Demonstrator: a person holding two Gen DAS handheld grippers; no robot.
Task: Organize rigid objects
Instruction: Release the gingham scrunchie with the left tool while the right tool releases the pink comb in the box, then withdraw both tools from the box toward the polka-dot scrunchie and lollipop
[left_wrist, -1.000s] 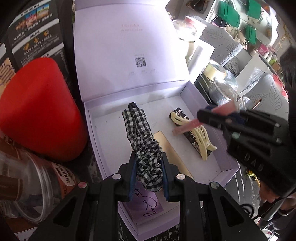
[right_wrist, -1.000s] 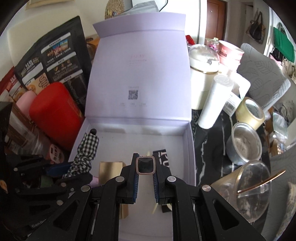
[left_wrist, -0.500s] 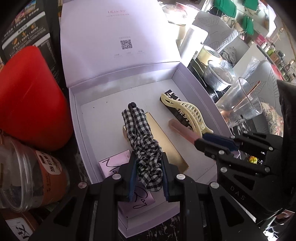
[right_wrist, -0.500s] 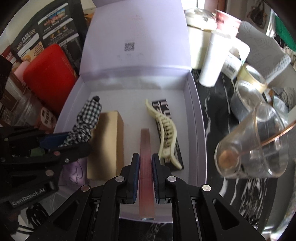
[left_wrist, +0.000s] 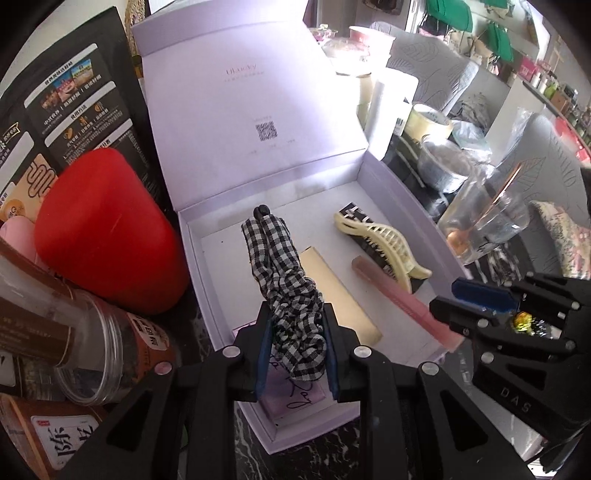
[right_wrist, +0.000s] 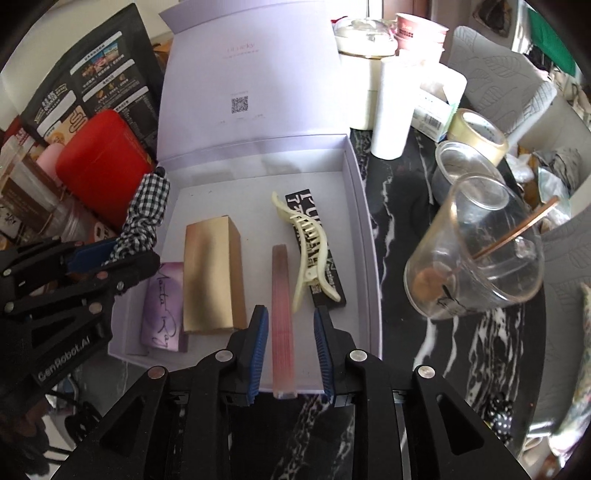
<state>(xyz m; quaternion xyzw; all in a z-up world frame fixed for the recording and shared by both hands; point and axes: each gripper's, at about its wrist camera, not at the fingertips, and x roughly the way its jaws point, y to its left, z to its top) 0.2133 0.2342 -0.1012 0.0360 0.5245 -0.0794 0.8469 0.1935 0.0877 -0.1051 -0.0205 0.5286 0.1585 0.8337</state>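
Note:
An open lilac box (right_wrist: 360, 206) holds a gold carton (right_wrist: 212, 273), a cream hair claw (right_wrist: 310, 243) on a black card (right_wrist: 299, 197), and a lilac card (right_wrist: 162, 310). A pink bar (right_wrist: 281, 295) lies flat between carton and claw, its near end over the box's front rim. My right gripper (right_wrist: 290, 325) straddles that bar; its jaws are opening and a gap shows on both sides. My left gripper (left_wrist: 297, 343) is shut on a black-and-white checked fabric piece (left_wrist: 280, 266), held over the box's left side. The right gripper (left_wrist: 461, 304) and the pink bar (left_wrist: 391, 291) also show in the left wrist view.
A red case (left_wrist: 99, 236), a jar (left_wrist: 92, 350) and a black pouch (left_wrist: 66, 103) crowd the box's left side. To its right on the dark marble top stand a tilted glass cup (right_wrist: 476, 251), a tape roll (right_wrist: 476, 136) and a white roll (right_wrist: 391, 107).
The right gripper tipped the pink bar down flat into the box beside the hair claw, then its jaws spread off it. The left gripper drew back a little, still holding the checked piece.

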